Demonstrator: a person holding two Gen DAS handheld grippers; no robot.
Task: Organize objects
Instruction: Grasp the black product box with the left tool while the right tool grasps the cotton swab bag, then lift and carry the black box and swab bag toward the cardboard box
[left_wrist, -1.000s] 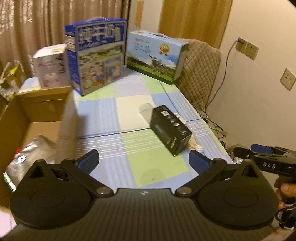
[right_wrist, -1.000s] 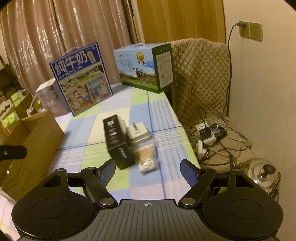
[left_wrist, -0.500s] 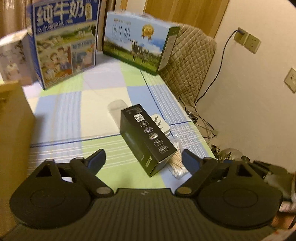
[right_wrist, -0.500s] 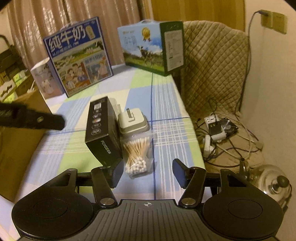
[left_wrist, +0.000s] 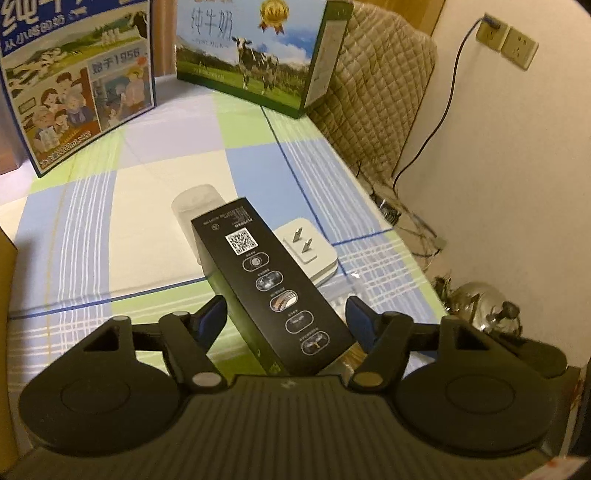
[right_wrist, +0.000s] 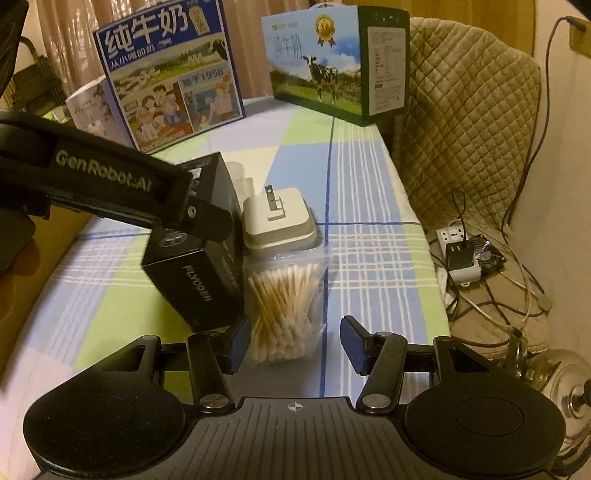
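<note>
Left gripper (left_wrist: 284, 319), jaws just closing, straddles black box (left_wrist: 273, 284); right gripper (right_wrist: 293, 345) likewise around cotton-swab bag (right_wrist: 284, 306), neither gripping.

Left hand-held gripper (left_wrist: 286, 319) closing round black box (left_wrist: 273, 288), right (right_wrist: 293, 341) lowered – narrowing over cotton swabs (right_wrist: 284, 314).

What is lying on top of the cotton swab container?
A white plug adapter lies on the container's grey lid, prongs pointing up. Below it, cotton swabs show through the clear wall. The black box covers the container's left side.

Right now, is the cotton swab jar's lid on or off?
On: the grey lid caps the cotton swab jar, with a plug adapter resting on top.
</note>
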